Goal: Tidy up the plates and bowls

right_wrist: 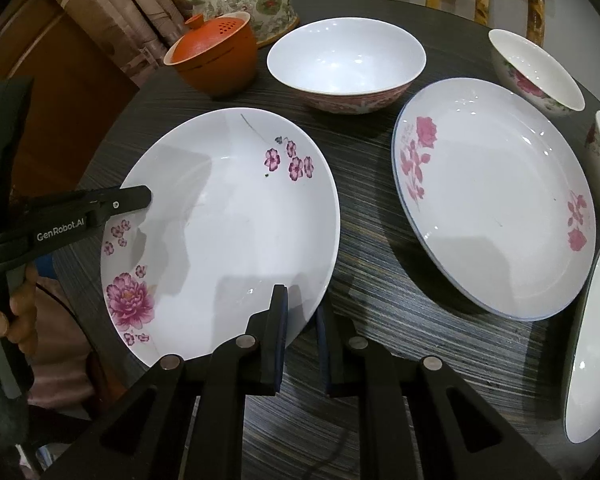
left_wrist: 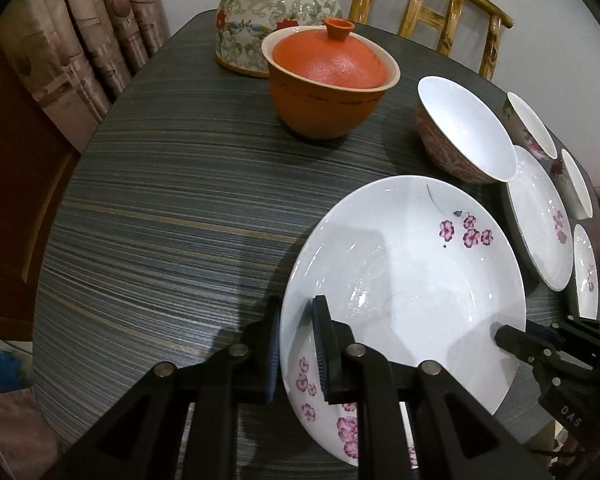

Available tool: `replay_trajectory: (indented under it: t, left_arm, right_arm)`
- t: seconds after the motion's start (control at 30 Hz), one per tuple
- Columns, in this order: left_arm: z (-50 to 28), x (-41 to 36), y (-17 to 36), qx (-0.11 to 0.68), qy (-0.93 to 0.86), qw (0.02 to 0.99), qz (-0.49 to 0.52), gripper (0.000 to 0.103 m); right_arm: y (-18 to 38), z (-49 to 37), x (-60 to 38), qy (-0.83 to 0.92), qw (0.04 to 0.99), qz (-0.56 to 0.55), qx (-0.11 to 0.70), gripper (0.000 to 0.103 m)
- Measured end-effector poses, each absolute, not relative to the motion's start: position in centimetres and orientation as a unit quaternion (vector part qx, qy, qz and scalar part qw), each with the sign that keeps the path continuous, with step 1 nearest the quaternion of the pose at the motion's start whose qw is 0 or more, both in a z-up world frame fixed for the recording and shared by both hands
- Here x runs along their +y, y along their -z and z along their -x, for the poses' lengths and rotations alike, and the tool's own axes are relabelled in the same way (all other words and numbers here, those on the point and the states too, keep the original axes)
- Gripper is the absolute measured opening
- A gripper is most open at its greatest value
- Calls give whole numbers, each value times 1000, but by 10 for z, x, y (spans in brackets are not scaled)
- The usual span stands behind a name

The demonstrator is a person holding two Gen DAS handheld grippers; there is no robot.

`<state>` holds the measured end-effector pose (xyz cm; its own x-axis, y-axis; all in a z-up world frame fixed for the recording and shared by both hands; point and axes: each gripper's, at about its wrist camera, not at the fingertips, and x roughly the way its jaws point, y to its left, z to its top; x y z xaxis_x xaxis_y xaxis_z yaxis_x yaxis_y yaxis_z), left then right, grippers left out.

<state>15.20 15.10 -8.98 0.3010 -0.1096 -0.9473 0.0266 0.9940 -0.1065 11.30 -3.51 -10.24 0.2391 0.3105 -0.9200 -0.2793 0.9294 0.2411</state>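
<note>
Left wrist view: left gripper (left_wrist: 296, 344) is clamped on the near-left rim of the purple-flower plate (left_wrist: 404, 280), one pad under, one pad on top. Right gripper (right_wrist: 302, 332) pinches the same plate's near-right rim, seen from the right wrist cam w/ the rim between its pads. So two grips, one plate, both jaws nearly closed on thin porcelain. Plate sits near-centre on the dark striped table (left_wrist: 160, 220); can't tell if it's lifted clear or resting.

Risks, as I judge them: glazed rim is slick, so a grip this shallow could slide off if either hand tilts or pulls apart from the other, & the plate drops or chips. Rose plate (right_wrist: 496, 196) lies just right of it, pink-patterned bowl (right_wrist: 346, 64) just beyond the far edge, orange lidded cup (left_wrist: 328, 80) far-left of that; swing wide and the rim clips one. More small bowls crowd the far right edge, so any shove that way could push something off the table.
</note>
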Motion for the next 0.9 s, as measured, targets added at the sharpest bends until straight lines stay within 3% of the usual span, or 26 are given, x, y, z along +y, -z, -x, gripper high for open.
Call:
replay_trajectory:
  t: [0.4,0.57,0.9]
  left_arm:
    - [-146,151,81,577,26,816,3,17]
    - [-148,152,78,577,18,817,7,17]
    - [-141,146,50,546,-6,838,-5,23]
  right_arm:
    - [104,-109,-42,-193,783,-16,591,16]
    - [99,-108,-41,-196,787,-9,584,24]
    - [90,-103,-55,-188,798,0,573,25]
